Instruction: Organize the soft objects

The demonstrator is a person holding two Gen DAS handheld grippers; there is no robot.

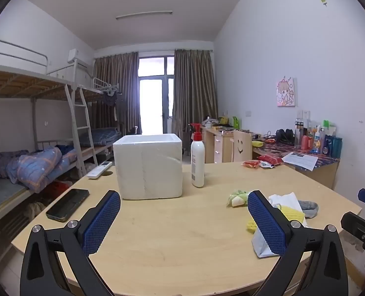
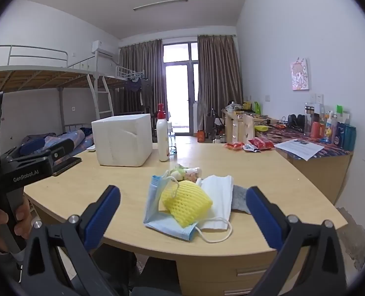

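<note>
Progress: none apparent. Soft pile, namely masks (image 2: 217, 197), yellow foam net (image 2: 186, 201), grey sock (image 2: 240, 197), small toy (image 2: 186, 171), loose on desk (image 2: 83, 187), well apart from foam box (image 2: 122, 139). Left gripper (image 1: 183, 218), right gripper (image 2: 182, 213): fingers wide, empty. Everything left to sort.

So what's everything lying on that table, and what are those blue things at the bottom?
foam box: one, white, far middle of the table
lotion bottle: one, white with red pump, right of the box
phone: one, black, left edge
remote: one, white, left of the box
face masks: two, blue and white, near right
foam net: one, yellow, on the masks
sock: one, grey, beside the masks
snack packets: several, red, far right
left fingers: blue, open
right fingers: blue, open
</note>
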